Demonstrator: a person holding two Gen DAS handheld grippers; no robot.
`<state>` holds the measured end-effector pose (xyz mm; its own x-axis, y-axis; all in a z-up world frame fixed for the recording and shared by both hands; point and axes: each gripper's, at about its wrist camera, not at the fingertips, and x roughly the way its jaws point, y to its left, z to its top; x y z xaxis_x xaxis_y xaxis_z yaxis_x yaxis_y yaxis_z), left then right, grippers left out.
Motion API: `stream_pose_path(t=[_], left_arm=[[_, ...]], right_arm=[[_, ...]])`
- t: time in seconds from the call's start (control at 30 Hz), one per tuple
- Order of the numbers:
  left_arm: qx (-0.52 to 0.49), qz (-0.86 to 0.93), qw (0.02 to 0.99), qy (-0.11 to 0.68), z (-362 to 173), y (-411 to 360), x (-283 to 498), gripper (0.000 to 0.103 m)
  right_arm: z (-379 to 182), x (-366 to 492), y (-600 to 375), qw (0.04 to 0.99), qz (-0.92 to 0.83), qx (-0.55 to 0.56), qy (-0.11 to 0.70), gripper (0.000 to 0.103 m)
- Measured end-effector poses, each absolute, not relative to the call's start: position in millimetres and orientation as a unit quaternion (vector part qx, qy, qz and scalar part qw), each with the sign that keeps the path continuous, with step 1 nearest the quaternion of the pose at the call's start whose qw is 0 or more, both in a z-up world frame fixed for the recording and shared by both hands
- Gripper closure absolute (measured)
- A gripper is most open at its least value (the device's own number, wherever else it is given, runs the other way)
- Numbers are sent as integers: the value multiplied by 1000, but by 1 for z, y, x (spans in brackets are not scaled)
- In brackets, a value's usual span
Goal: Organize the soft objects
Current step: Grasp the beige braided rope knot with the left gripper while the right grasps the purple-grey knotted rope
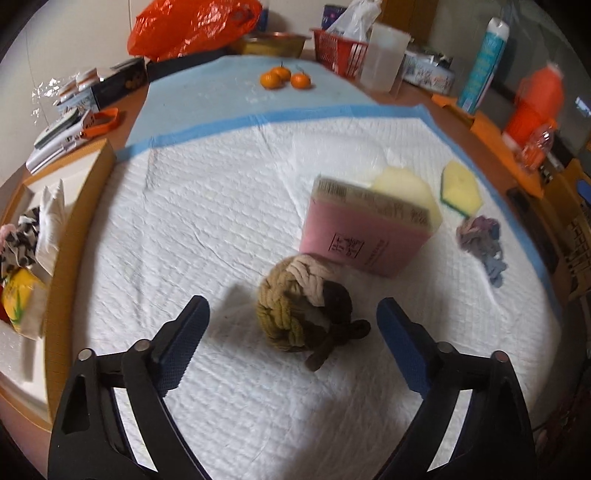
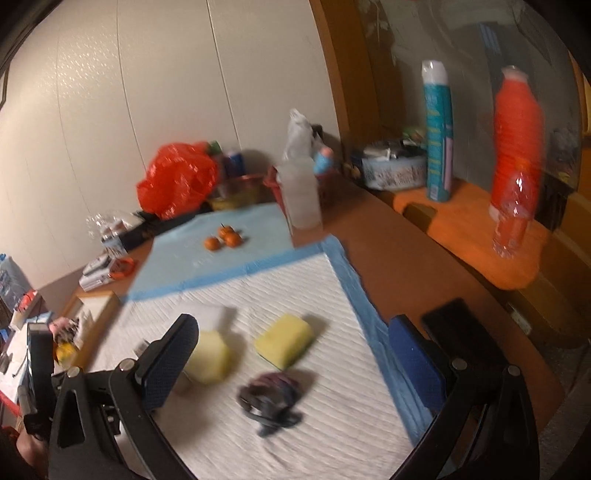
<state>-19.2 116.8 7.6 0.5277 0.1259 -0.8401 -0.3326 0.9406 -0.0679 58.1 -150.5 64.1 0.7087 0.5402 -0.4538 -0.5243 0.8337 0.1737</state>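
A braided rope ball toy [image 1: 301,304] in olive, cream and brown lies on the white quilted pad [image 1: 207,221], just ahead of my open, empty left gripper [image 1: 293,314]. Behind it stands a pink book [image 1: 364,230], with a pale yellow sponge [image 1: 404,184] behind the book. A yellow-green sponge [image 1: 460,190] and a purple-blue cloth bundle [image 1: 480,240] lie to the right. My right gripper [image 2: 295,330] is open and empty above the pad; the cloth bundle [image 2: 269,400], the yellow-green sponge [image 2: 284,339] and the pale sponge [image 2: 208,354] lie below it.
A wooden tray [image 1: 86,192] at the left holds patterned cloth and a yellow item. Three tangerines [image 1: 282,77] sit on the blue mat. An orange bag [image 1: 192,26], a red basket [image 1: 340,51], a clear jug [image 1: 384,57], a spray can [image 2: 439,129] and an orange bottle [image 2: 515,147] line the back and right.
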Motion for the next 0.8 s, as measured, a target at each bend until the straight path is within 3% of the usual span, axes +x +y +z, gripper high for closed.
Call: stream_pose_path(t=[0.1,0.17,0.23,0.33,0.43,0.8], left_arm=[[-107,144,862,473,0,114,-15,20],[-101,157,862,472,-3,113,-14,31],[-92,164,864,467,-3,114,-14,51],[-100,163,866,462,-1,117,-18,64],[-114,172,868,451,4,122,-24,69],[-118,202,895,381,61,129,-57,70]], right_arm=[[54,63,-157,918,298,13,263,0],[49,64,-159,913,310,15,267,0],[44,68,-158,905,325,19,273,0],[41,71,-156,900,334,18,279,0],[37,75,-150,894,342,5,289,0],[-14,68,-83,863,347,-154,333,0]])
